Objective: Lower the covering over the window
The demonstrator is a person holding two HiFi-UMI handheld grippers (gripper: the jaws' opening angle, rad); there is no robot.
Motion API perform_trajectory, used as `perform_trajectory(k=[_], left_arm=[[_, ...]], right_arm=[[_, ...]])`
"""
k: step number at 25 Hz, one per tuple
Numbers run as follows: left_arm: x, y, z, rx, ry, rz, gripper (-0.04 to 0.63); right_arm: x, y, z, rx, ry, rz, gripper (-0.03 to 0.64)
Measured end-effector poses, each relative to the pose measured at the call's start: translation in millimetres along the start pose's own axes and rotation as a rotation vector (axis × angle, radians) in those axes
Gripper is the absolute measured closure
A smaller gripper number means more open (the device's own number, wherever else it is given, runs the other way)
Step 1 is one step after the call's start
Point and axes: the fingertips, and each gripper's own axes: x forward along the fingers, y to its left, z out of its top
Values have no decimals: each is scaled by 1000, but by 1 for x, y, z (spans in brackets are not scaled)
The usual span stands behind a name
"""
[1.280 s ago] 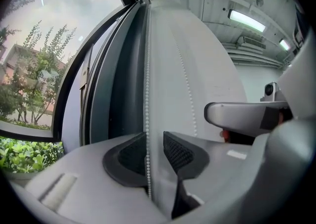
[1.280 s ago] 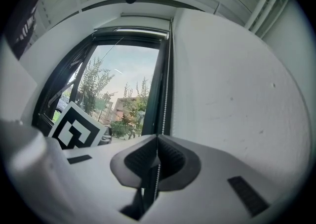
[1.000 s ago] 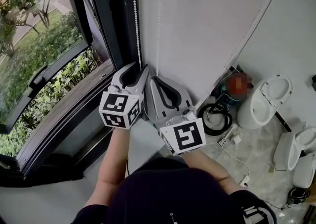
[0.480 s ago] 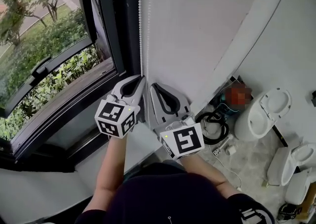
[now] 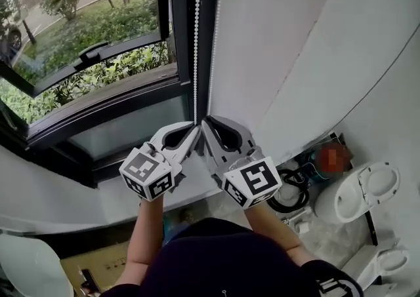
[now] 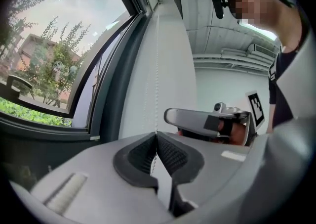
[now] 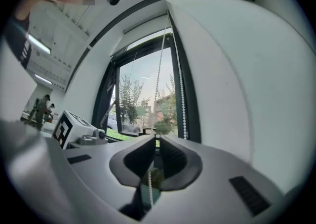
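This is a bare, unfinished room in a building, with bathroom fittings stored loose on its floor. Just beyond the jaws a dark-framed window (image 5: 177,40) is set in a plain white wall (image 5: 282,40), with shrubs (image 5: 98,27) outside. Below and right of the jaws, unplumbed white toilets (image 5: 357,191) stand on rough floor (image 5: 325,237) beside a coiled black cable (image 5: 289,198). Above the jaws, exposed pipes (image 6: 232,52) run under the ceiling.

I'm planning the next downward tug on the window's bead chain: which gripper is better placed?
Right, marginally. Both are shut on strands of the bead chain, but the right gripper pinches slightly higher than the left gripper, probably leaving a little more downward travel.
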Motion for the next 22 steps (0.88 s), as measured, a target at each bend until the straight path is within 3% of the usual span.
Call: perform_trajectory(k=[4, 9, 12, 16, 19, 22], left_arm=[[-10, -33, -3, -46, -4, -5, 581], [-21, -66, -8, -39, -6, 43, 583], [-24, -79, -31, -38, 76, 57, 583], [-33, -93, -66, -135, 91, 47, 583], [-35, -105, -88, -162, 119, 45, 583], [-38, -115, -96, -211, 90, 43, 583]], right_arm=[[-24, 19, -4, 102, 10, 168, 603], [-55, 28, -6, 152, 1, 281, 603], [-68, 38, -5, 129, 20, 353, 603], [-80, 47, -16, 124, 62, 399, 603], [-90, 50, -26, 134, 86, 424, 603], [-97, 54, -31, 138, 103, 448, 603]])
